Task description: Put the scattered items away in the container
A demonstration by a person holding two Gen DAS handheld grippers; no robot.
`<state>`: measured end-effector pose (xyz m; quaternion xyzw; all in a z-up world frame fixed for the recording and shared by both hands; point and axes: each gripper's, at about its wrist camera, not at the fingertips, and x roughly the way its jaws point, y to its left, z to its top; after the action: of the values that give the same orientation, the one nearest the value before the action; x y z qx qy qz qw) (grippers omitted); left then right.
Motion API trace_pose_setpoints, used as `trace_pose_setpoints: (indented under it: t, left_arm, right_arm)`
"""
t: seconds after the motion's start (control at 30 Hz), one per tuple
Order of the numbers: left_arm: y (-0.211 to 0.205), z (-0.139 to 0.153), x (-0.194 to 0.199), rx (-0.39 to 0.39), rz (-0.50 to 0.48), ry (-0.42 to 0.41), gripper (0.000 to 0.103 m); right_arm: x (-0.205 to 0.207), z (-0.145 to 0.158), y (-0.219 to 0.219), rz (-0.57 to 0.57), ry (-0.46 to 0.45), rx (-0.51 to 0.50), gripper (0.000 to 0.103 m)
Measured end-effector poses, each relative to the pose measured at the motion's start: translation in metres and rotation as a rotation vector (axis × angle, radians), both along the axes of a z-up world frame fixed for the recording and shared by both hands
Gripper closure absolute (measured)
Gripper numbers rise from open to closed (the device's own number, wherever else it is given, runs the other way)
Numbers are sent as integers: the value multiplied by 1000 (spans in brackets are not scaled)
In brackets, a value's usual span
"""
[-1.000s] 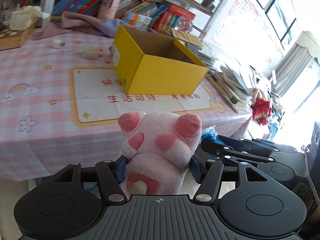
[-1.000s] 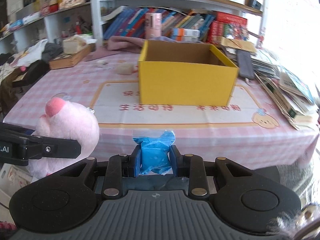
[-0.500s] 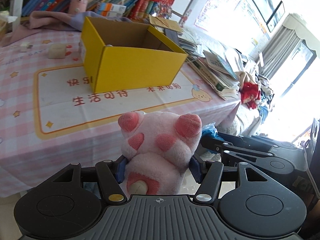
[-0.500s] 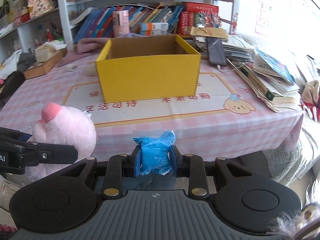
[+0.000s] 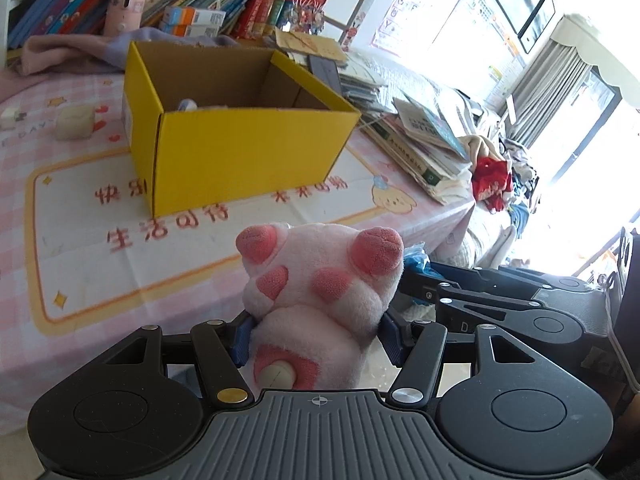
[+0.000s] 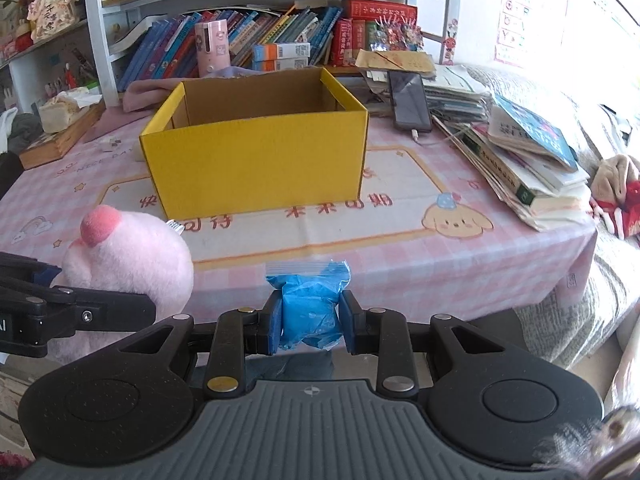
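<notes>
A pink plush toy with darker pink paw pads is clamped in my left gripper, short of the table's near edge. My right gripper is shut on a small blue plastic bag, also in front of the table. The plush toy shows at the left of the right wrist view. An open yellow cardboard box stands on the pink checked tablecloth beyond both grippers. In the left wrist view the yellow box has a pale object lying inside near its left wall.
A cream block and a small white piece lie left of the box. Stacked books and papers with a phone fill the table's right side. A bookshelf, a pink cloth and a tissue box stand behind.
Both grippers have moved sideways along the table front and turned a little; the yellow box now appears more centred and nearer. The plush toy and the blue bag stay gripped.
</notes>
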<state>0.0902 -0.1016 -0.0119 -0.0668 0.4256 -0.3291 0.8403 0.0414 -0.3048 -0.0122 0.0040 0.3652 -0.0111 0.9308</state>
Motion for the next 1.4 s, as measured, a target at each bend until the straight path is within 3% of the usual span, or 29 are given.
trace_pose_setpoints:
  t: [0.3,0.5,0.67,0.9,1.03,1.4]
  left_arm:
    - [-12,28,36,-40,4,-131,43]
    - [-19,57,73,-65,52,-236,43]
    - [-24,66,99,-58,121,-267,43]
    - [-34,54,137,5,204,-243,43]
    - [-49,42,157,163,209,-236,43]
    - [-64,10,201,279,196,-98,43]
  right_arm:
    - [53,24,-20,9,-90,-17,76]
    - [108,55,-36,45,-177,-9,76]
    - [155,71,-42,125,-212,-7,76]
    - [216,65,-43,230,-183,12,76]
    - [252,51,-35,293,-128,-4,76]
    - [332,17,-4,452,26,-70,76]
